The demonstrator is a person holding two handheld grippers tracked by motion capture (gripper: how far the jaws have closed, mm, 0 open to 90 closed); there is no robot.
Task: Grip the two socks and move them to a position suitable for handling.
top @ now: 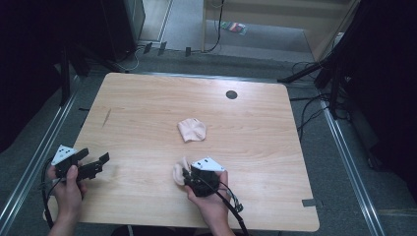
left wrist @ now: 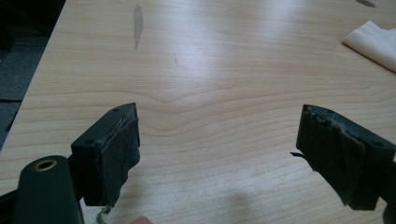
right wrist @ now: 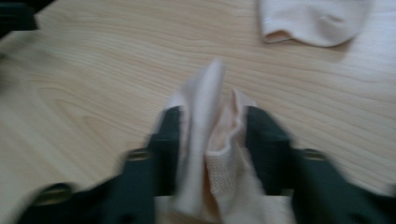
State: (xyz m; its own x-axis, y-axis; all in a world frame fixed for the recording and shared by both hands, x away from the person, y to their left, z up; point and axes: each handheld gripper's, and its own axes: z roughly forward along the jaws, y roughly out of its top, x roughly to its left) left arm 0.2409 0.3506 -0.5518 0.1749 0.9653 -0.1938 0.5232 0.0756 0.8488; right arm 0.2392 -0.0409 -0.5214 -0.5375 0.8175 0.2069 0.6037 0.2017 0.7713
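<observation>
Two pale pink socks are on the wooden table (top: 147, 98). One sock (top: 192, 130) lies flat near the middle and appears in the right gripper view (right wrist: 313, 18) and the left gripper view (left wrist: 373, 44). The other sock (top: 178, 172) is bunched near the front edge. In the right gripper view this sock (right wrist: 205, 93) stands loosely folded between the jaws of my right gripper (right wrist: 212, 135), which are parted on either side of it. In the high view my right gripper (top: 184, 174) points left at the sock. My left gripper (top: 101, 162) rests at the front left, open and holding nothing (left wrist: 219, 144).
A dark round hole (top: 231, 94) sits near the table's far edge. A grey scuff mark (top: 106, 117) lies on the left part of the top. Cables and dark stands surround the table on the floor.
</observation>
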